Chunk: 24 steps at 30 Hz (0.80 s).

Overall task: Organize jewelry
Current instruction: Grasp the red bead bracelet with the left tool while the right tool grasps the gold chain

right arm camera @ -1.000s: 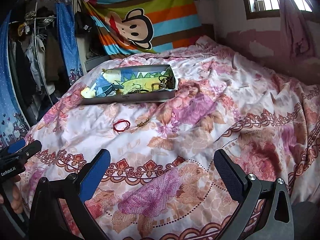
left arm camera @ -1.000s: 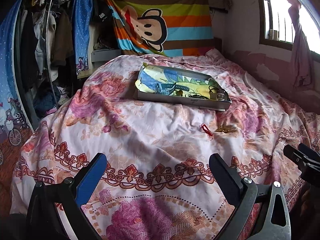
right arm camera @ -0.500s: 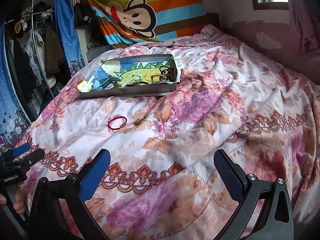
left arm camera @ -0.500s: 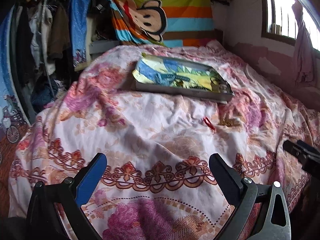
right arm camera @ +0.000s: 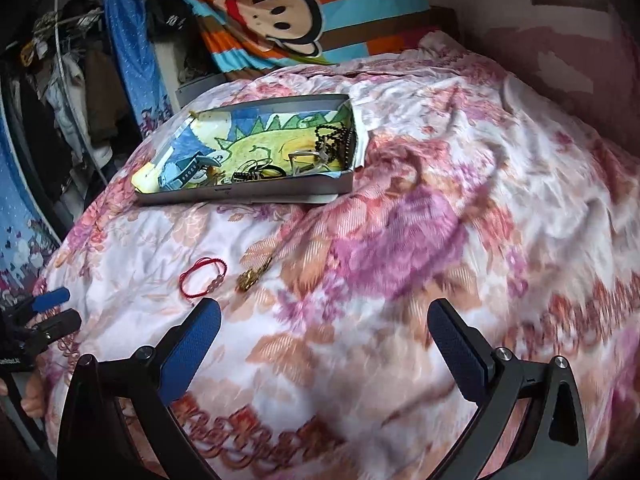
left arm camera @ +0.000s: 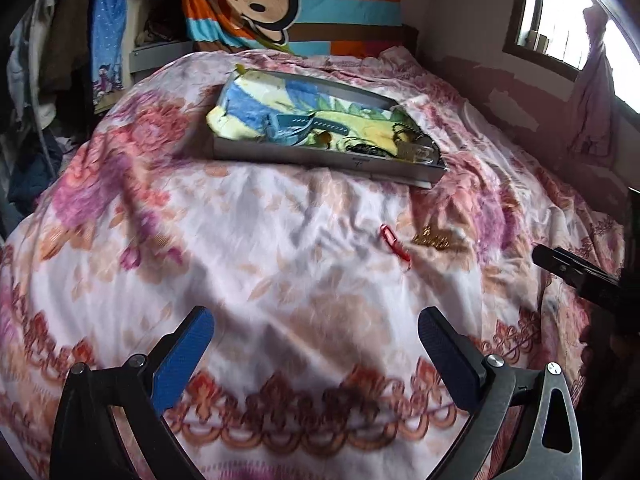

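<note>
A shallow grey tray (left arm camera: 320, 157) (right arm camera: 248, 194) lined with a dinosaur picture lies on the bed and holds a blue watch (left arm camera: 304, 126), a dark bead chain (right arm camera: 332, 136) and other small pieces. A red cord bracelet (left arm camera: 395, 243) (right arm camera: 202, 276) and a gold piece of jewelry (left arm camera: 432, 240) (right arm camera: 250, 278) lie loose on the floral bedspread in front of the tray. My left gripper (left arm camera: 316, 340) is open and empty, short of both. My right gripper (right arm camera: 324, 332) is open and empty, close behind the bracelet and gold piece.
The floral bedspread (left arm camera: 240, 240) covers the whole bed. A striped monkey blanket (right arm camera: 288, 12) hangs at the head. Hanging clothes (left arm camera: 48, 60) stand at the left. A wall with a window (left arm camera: 560, 32) is on the right. The other gripper shows at each view's edge (left arm camera: 576, 276) (right arm camera: 40, 320).
Both grippers have moved forward over the bed toward the loose bracelet and gold piece, and tilted down. Both have stayed open. The jewelry and tray have not moved.
</note>
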Available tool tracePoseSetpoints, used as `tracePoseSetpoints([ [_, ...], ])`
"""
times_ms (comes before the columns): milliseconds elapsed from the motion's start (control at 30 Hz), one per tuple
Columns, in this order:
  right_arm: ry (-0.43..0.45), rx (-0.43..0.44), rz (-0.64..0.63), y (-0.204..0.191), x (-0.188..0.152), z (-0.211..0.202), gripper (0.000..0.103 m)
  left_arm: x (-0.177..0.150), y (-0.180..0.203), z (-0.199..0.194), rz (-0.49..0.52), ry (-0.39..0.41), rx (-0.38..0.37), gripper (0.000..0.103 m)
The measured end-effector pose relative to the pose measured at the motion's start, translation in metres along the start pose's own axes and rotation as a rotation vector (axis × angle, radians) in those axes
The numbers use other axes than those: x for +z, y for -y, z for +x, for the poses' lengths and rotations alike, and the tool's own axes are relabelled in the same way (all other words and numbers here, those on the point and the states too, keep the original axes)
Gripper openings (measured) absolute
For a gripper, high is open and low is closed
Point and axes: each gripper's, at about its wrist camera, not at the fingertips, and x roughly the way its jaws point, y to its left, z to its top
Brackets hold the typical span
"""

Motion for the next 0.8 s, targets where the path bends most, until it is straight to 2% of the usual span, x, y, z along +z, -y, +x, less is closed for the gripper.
tracePoseSetpoints([
  [233,-0.042,0.079,-0.163,-0.007,0.021,0.03,0.101,0.013,0.01,0.019,0.056,-0.012,-0.068,0.103],
  [367,-0.046,0.068,-0.303,-0.017,0.029,0.043,0.101,0.02,0.021,0.032,0.109,-0.033,-0.133,0.103],
  [567,-0.054,0.098,-0.352,-0.016,0.036,0.05,0.101,0.036,0.032,0.053,0.155,-0.061,-0.213,0.103],
  [633,-0.061,0.11,-0.351,-0.015,0.036,0.052,0.101,0.042,0.035,0.062,0.162,-0.082,-0.239,0.097],
  [700,-0.06,0.122,-0.367,-0.017,0.035,0.054,0.099,0.047,0.036,0.071,0.162,-0.101,-0.267,0.084],
  [800,-0.063,0.144,-0.414,-0.026,0.033,0.056,0.08,0.052,0.036,0.079,0.153,-0.119,-0.314,0.07],
])
